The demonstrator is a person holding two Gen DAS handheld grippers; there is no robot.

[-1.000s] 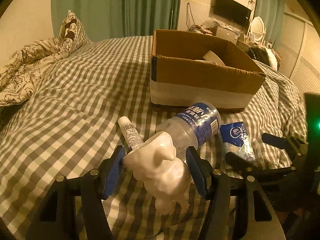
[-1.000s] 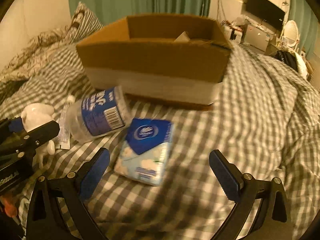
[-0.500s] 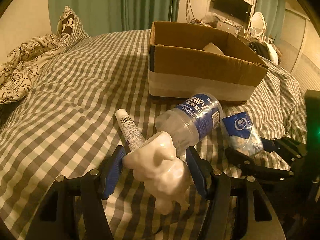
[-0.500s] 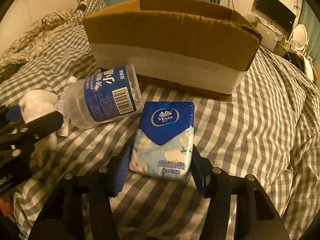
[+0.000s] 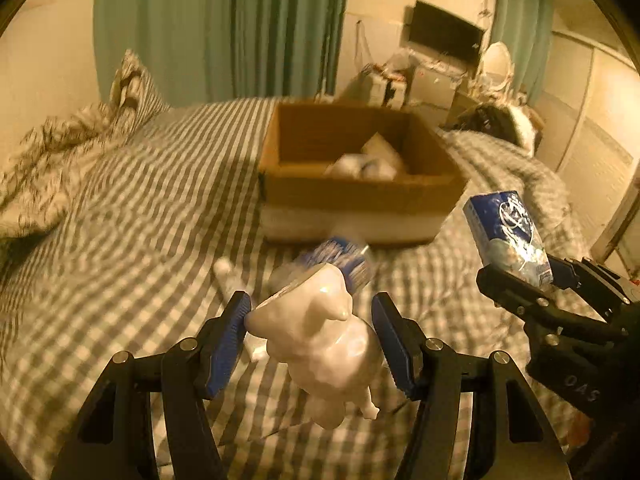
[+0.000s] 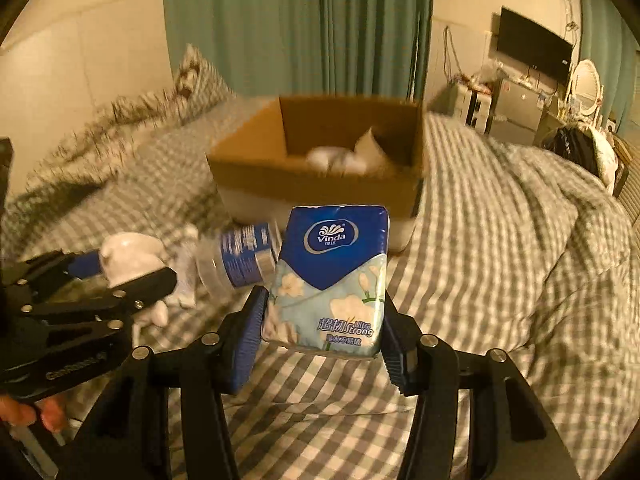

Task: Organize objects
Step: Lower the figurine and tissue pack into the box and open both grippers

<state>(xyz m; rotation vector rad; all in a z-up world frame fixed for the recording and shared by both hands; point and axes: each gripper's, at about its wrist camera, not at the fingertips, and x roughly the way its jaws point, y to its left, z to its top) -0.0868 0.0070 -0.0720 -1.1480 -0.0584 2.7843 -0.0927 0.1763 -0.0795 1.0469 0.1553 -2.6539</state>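
Both grippers are loaded and lifted off the bed (image 5: 120,216). The left gripper (image 5: 312,334) is clamped on a white figurine (image 5: 320,332), and the right gripper (image 6: 322,340) is squeezing a tissue pack (image 6: 330,276). Both hang just short of the box (image 6: 320,172). A bottle (image 6: 236,258) and tube (image 5: 226,274) lie in front of the box.

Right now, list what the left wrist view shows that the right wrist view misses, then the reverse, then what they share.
Only the left wrist view shows the left gripper head-on, closed on the white figurine.

Only the right wrist view shows the Vinda print on the tissue pack held by the right gripper.

Both show the cardboard box, the water bottle lying on the checked bedcover, and the curtains.
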